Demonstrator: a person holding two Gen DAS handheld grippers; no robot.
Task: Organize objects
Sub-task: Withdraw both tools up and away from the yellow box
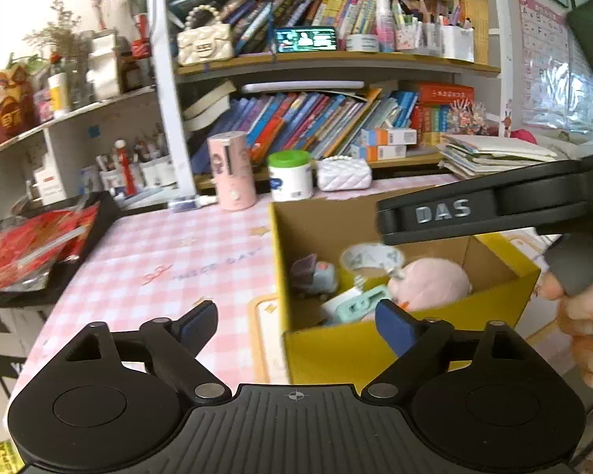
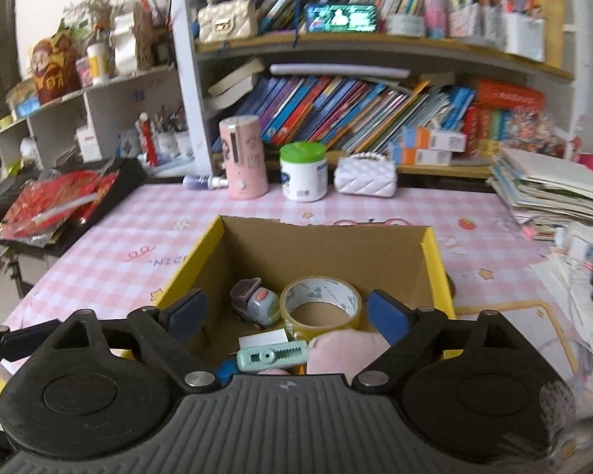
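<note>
A yellow cardboard box (image 2: pixel 431 252) stands open on the pink checked table; it also shows in the left wrist view (image 1: pixel 336 351). Inside lie a tape roll (image 2: pixel 320 304), a grey toy car (image 2: pixel 257 304), a mint utility knife (image 2: pixel 272 357), a white eraser (image 2: pixel 263 339) and a pink plush (image 2: pixel 348 349). My right gripper (image 2: pixel 286 318) is open and empty above the box's near side. My left gripper (image 1: pixel 296 326) is open and empty at the box's near left corner. The right tool's body (image 1: pixel 482 209) hangs over the box in the left wrist view.
A pink cylinder (image 2: pixel 243 158), a green-lidded white jar (image 2: pixel 303 172) and a white quilted purse (image 2: pixel 365 179) stand at the table's back edge. A black tray of red packets (image 2: pixel 55 201) sits left. A stack of books (image 2: pixel 549 193) lies right. Bookshelves rise behind.
</note>
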